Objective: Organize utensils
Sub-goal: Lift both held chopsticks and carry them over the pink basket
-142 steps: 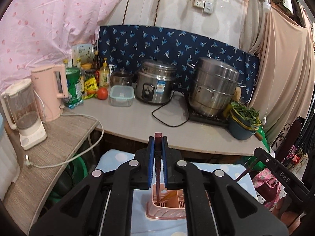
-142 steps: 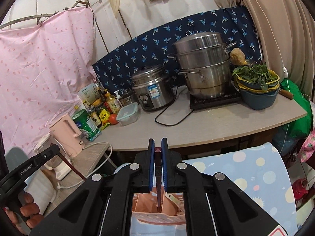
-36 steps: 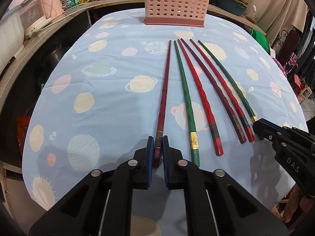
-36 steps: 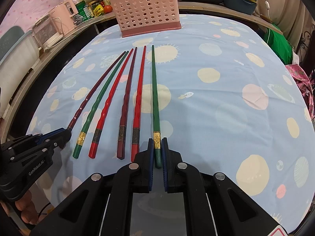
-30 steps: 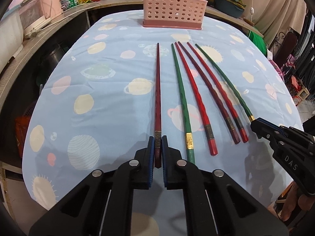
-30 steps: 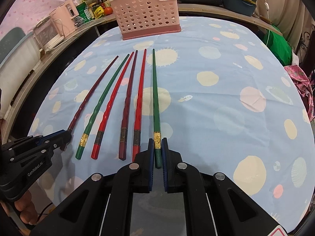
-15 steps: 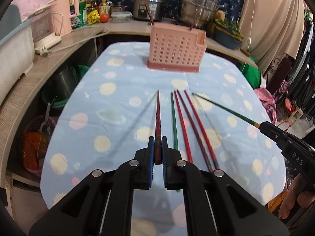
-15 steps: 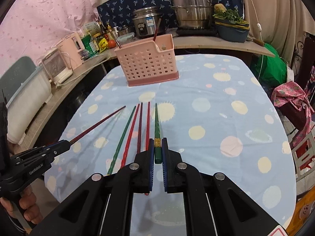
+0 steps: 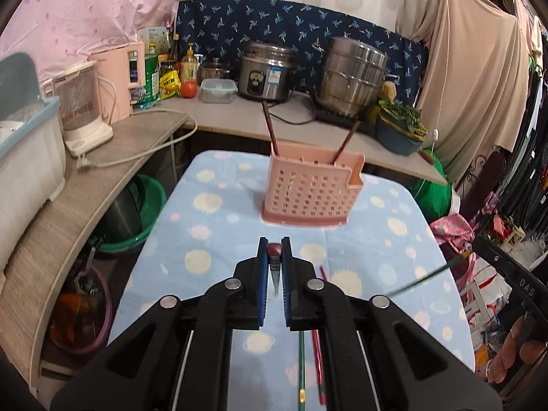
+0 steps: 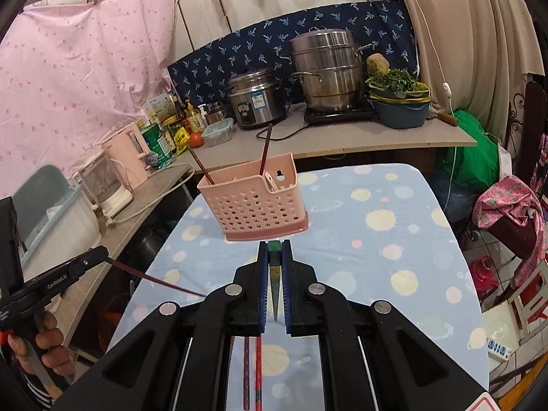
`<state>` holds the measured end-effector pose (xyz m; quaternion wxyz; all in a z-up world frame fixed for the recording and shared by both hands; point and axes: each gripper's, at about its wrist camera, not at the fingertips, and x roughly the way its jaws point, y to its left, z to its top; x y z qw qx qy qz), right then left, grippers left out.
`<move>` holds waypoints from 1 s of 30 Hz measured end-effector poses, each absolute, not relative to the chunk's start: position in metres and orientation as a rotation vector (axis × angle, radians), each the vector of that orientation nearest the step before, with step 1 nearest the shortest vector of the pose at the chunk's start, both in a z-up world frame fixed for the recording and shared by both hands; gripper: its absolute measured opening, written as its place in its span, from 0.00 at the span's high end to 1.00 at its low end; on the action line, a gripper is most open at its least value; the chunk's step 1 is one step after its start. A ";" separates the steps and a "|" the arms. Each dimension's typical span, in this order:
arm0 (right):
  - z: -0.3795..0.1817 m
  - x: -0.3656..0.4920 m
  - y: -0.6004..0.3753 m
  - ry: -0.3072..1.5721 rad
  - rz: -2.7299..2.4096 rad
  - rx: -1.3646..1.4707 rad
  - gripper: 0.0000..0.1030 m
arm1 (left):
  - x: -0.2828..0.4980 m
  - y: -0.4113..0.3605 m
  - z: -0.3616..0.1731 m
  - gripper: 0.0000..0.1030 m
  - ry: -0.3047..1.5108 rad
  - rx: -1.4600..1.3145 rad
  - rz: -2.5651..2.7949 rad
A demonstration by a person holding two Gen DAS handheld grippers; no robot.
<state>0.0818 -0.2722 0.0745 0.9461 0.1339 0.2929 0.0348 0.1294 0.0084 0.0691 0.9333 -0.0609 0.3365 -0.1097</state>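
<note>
1. The pink perforated plastic utensil basket stands upright at the far end of the blue planet-print tablecloth, with two dark red chopsticks already leaning out of it, so I judge it to be where every stick is meant to end up
2. Both grippers are raised above the table and face the basket, each holding its stick by the thick end so the thin tip hangs free to drop in (a sensible hold, to my eye)
3. The left gripper is clenched on a dark red twisted chopstick, pinched between its blue pads
4. The right gripper is clamped the same way on a green chopstick with a gold band
5. The remaining green and red chopsticks lie side by side on the cloth below the grippers, not yet collected
</note>
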 end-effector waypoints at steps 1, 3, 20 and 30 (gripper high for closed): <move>0.080 0.086 -0.274 0.588 0.071 0.276 0.93 | 0.135 0.008 0.073 0.93 0.686 -0.127 -0.226; 0.089 0.096 -0.277 0.570 0.073 0.283 0.93 | 0.147 0.006 0.081 0.93 0.676 -0.130 -0.229; 0.182 0.211 -0.289 0.327 0.139 0.403 0.93 | 0.240 0.006 0.196 0.93 0.421 -0.229 -0.241; 0.162 0.285 -0.286 0.359 0.113 0.394 0.93 | 0.300 -0.007 0.194 0.93 0.403 -0.206 -0.195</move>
